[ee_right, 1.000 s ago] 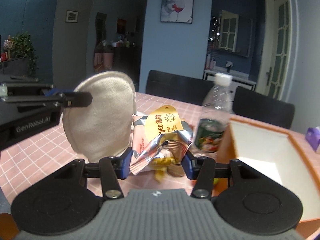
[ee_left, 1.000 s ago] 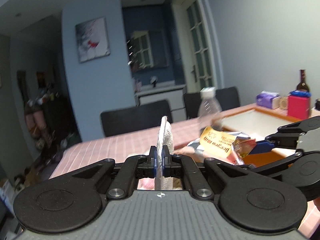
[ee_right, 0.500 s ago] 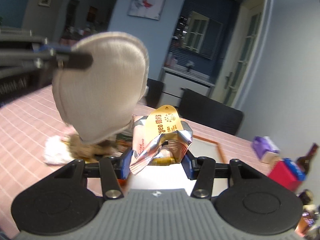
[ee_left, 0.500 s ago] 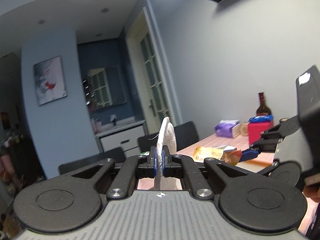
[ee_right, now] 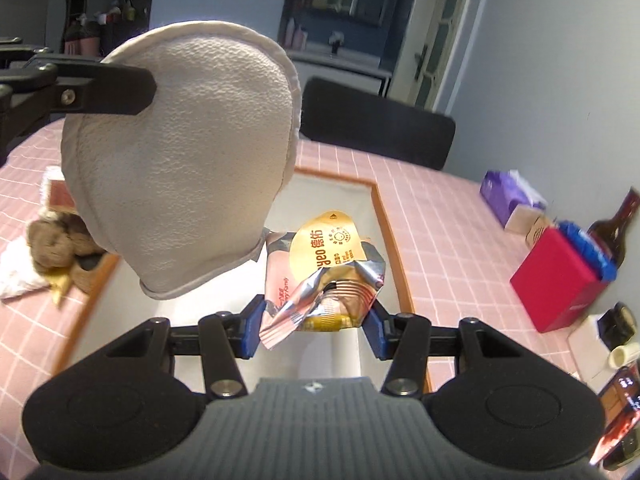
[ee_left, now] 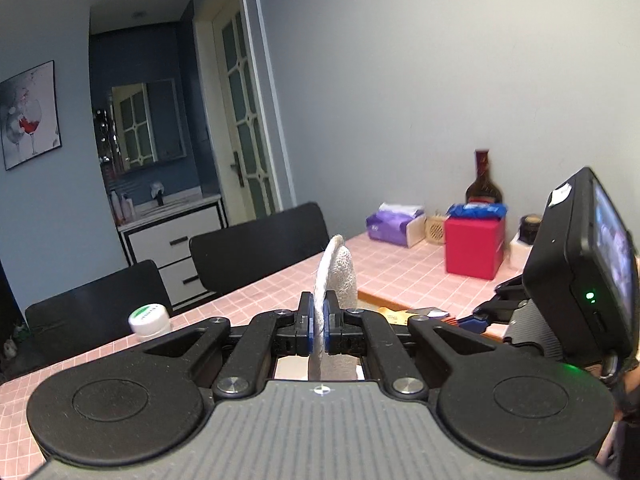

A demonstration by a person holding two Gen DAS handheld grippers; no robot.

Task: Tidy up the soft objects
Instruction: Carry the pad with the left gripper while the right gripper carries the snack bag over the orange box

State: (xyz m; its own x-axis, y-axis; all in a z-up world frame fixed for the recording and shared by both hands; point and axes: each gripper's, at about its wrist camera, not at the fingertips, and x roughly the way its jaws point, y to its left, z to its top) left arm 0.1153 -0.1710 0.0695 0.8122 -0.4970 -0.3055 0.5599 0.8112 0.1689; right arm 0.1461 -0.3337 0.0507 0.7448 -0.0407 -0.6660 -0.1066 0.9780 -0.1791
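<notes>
The counter (ee_right: 448,208), covered in pink checked cloth, extends beneath and beyond both tongs. A wooden-framed tray (ee_right: 386,216) with a pale floor lies on it directly below the right tongs (ee_right: 312,326) and partly below the left tongs (ee_left: 319,322). The left tongs are clenched on a cream padded cloth piece (ee_right: 184,168), pinching it near one edge; the piece hangs in the air to the left of and slightly above the right tongs, clear of the tray floor. In the left wrist view the same piece stands edge-on between the blue pads (ee_left: 306,320). The right tongs are closed on a crumpled foil snack packet (ee_right: 324,272) with a yellow label, held above the tray floor. To the right of the right tongs, near the wall, stand a red box (ee_right: 556,276), a purple tissue pack (ee_right: 508,196) and a dark bottle (ee_right: 618,220). To the left of the tongs, outside the tray frame, a brown knitted item (ee_right: 60,248) lies on the counter touching a white cloth (ee_right: 16,276).
</notes>
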